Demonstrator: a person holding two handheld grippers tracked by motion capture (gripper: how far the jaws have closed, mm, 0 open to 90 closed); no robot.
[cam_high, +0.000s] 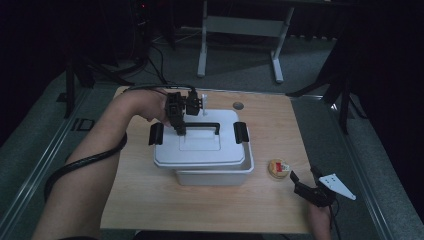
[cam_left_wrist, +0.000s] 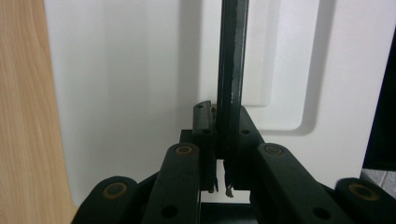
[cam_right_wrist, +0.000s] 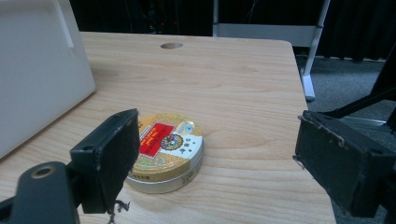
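1. White plastic storage box (cam_high: 212, 176): rectangular, standing mid-table. Its white lid (cam_high: 200, 150) sits askew on top, shifted toward the left and overhanging the box wall; a black latch clip is at each short end.
2. Black carry handle (cam_high: 200, 126): a thin bar raised above the lid's recessed centre panel.
3. Left gripper (cam_high: 178, 127): jaws clamped tight on the handle near its left end, reached over the lid from the far-left side.
4. Right gripper (cam_high: 303, 179): jaws wide apart, nothing between the pads, held low near the table's right front edge.
5. Round tin (cam_high: 279, 168): gold, with a red label, lying flat just right of the box and apart from it.
6. Left gripper view: the handle bar (cam_left_wrist: 232, 70) pinched between both pads, with the lid's stepped recess behind it.
7. Right gripper view: the tin's printed label (cam_right_wrist: 166, 142), partly hidden behind the left-hand jaw, and the box wall at left.
8. Wooden table (cam_high: 150, 200): a cable hole near its far edge; a white desk frame stands on the floor beyond.
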